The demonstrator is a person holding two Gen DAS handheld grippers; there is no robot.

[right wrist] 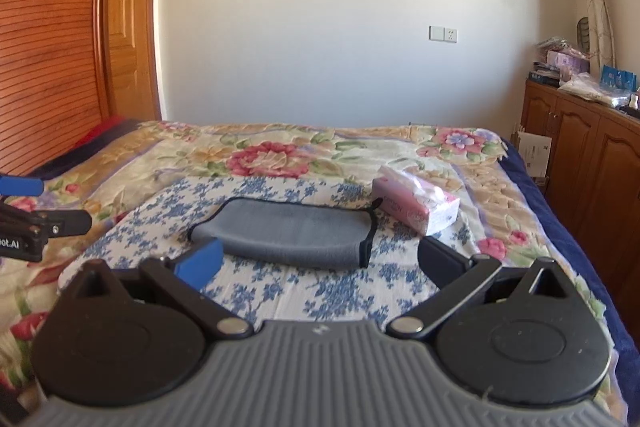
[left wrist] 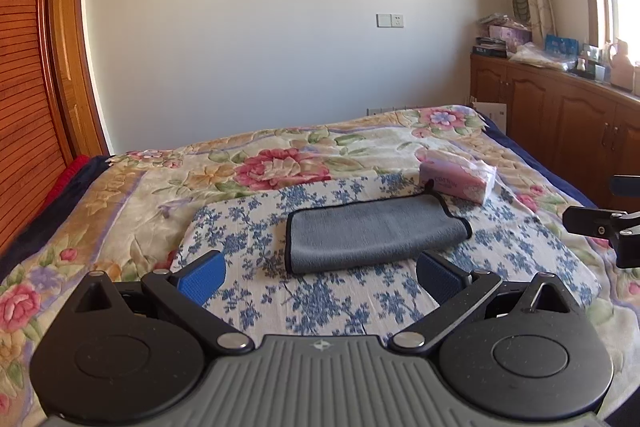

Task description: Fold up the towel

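Observation:
A grey towel (left wrist: 374, 233) with dark piping lies folded over on a blue-flowered white cloth (left wrist: 320, 299) on the bed; it also shows in the right wrist view (right wrist: 294, 237). My left gripper (left wrist: 320, 277) is open and empty, hovering just in front of the towel's near edge. My right gripper (right wrist: 320, 261) is open and empty too, also just short of the towel. The right gripper shows at the right edge of the left wrist view (left wrist: 608, 227); the left gripper shows at the left edge of the right wrist view (right wrist: 36, 223).
A pink tissue pack (left wrist: 458, 179) lies by the towel's far right corner, also in the right wrist view (right wrist: 416, 209). The floral bedspread (left wrist: 280, 163) covers the bed. A wooden cabinet (left wrist: 560, 107) with clutter stands at the right, a wooden door (right wrist: 128, 19) at the left.

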